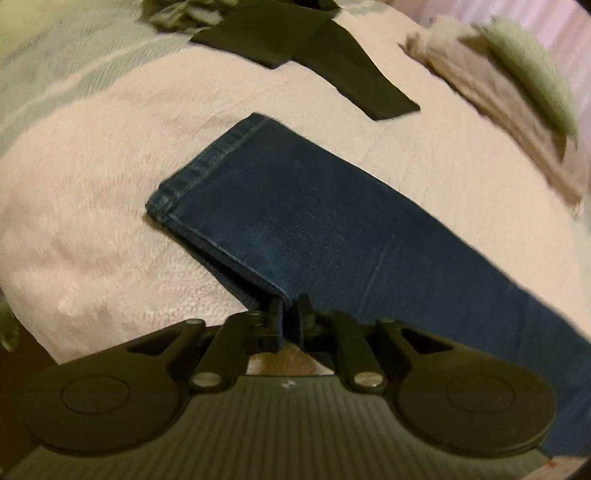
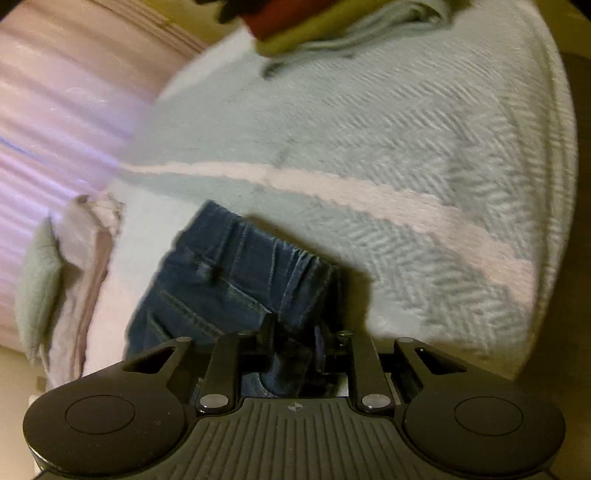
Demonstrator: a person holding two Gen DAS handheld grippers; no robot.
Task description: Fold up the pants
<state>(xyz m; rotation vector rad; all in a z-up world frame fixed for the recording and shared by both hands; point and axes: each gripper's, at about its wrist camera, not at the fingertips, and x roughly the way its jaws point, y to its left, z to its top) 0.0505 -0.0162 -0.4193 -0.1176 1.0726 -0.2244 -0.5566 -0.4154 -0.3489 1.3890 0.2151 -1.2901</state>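
Observation:
Dark blue jeans (image 1: 295,206) lie folded lengthwise on a pale bedspread (image 1: 92,221), with the leg hems (image 1: 207,162) toward the upper left. My left gripper (image 1: 290,308) is shut on the near edge of the leg, and denim shows between its fingertips. In the right wrist view the waistband and back pocket of the jeans (image 2: 229,280) rise in front of the camera and cast a dark shadow on the bed. My right gripper (image 2: 295,332) is closed around a bunch of waist fabric that fills the gap between its fingers.
A black garment (image 1: 317,55) lies beyond the hems. A beige and green pile of clothes (image 1: 509,96) sits at the right, seen again at the left as a pile (image 2: 62,273). Folded grey, olive and red clothes (image 2: 332,26) sit at the far bed edge. A pink curtain (image 2: 55,110) hangs behind.

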